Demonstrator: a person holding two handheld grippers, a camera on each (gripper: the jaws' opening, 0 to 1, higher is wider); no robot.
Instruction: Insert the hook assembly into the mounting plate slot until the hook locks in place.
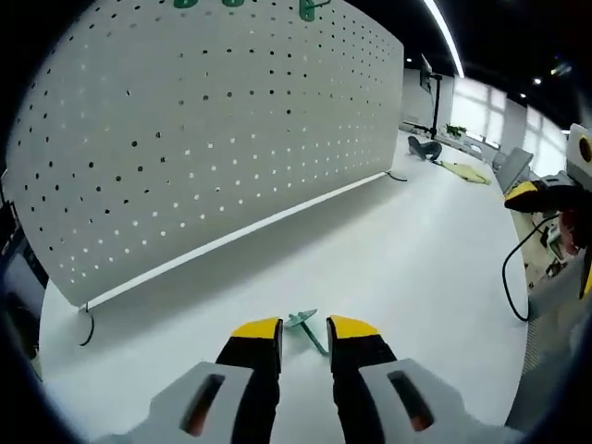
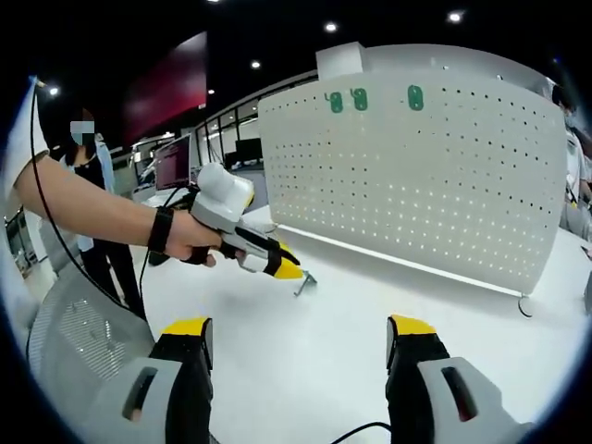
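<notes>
We note a thin green hook (image 1: 306, 329) lying on smooth white table (image 1: 407, 250) between left gripper's (image 1: 305, 326) parted jaws; right gripper (image 2: 298, 324) gapes wide.

Hook assembly (image 1: 306, 328) on table (image 1: 407, 259), at 12 o'clock between left gripper (image 1: 304, 331) tips. Pegboard (image 1: 213, 139) stands behind, 11 o'clock; three hooks (image 2: 359, 99) on it.

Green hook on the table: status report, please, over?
Left gripper open, jaws either side of green hook lying on white table. Right gripper open, empty. Pegboard upright behind, path unobstructed.
</notes>
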